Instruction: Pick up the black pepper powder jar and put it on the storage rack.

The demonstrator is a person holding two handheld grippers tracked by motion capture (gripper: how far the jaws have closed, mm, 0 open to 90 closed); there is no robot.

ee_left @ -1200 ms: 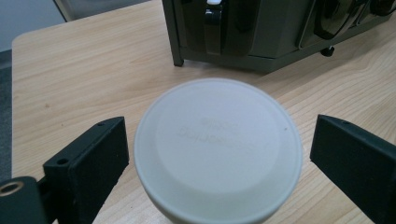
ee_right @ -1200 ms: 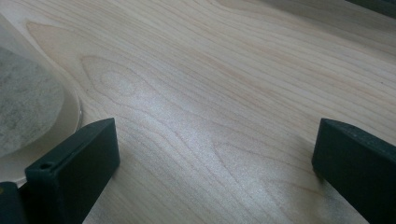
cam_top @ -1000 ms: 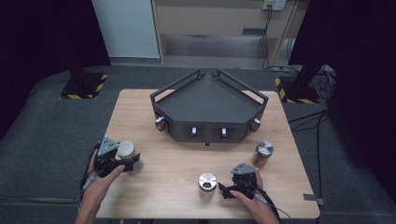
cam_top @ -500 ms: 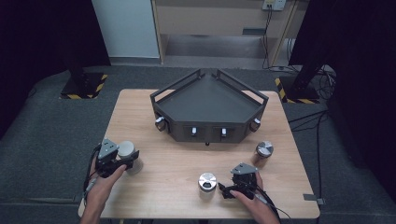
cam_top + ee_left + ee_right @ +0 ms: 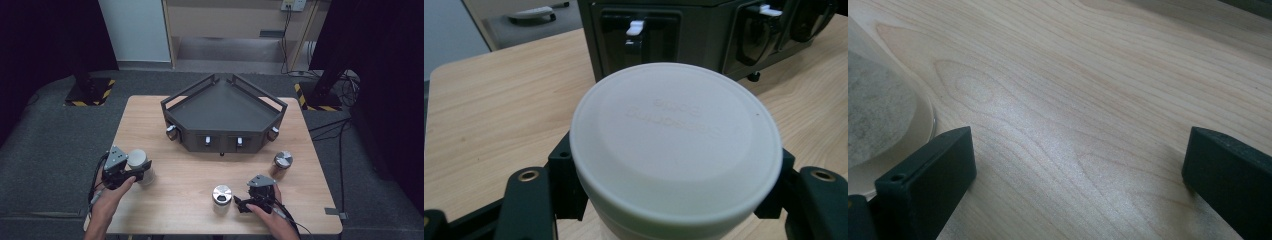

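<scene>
At the near-left of the pale wooden table (image 5: 190,200), the left gripper (image 5: 134,172) clamps its jaws on a round white plastic lidded jar (image 5: 676,145). The right gripper (image 5: 246,204) rests wide open, empty. The grasp looks complete; lifting steadily should come next.

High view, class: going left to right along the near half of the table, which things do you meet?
Left tool clamped on the white-lidded jar → silver-lidded jar → right tool → second silver-lidded jar.
</scene>
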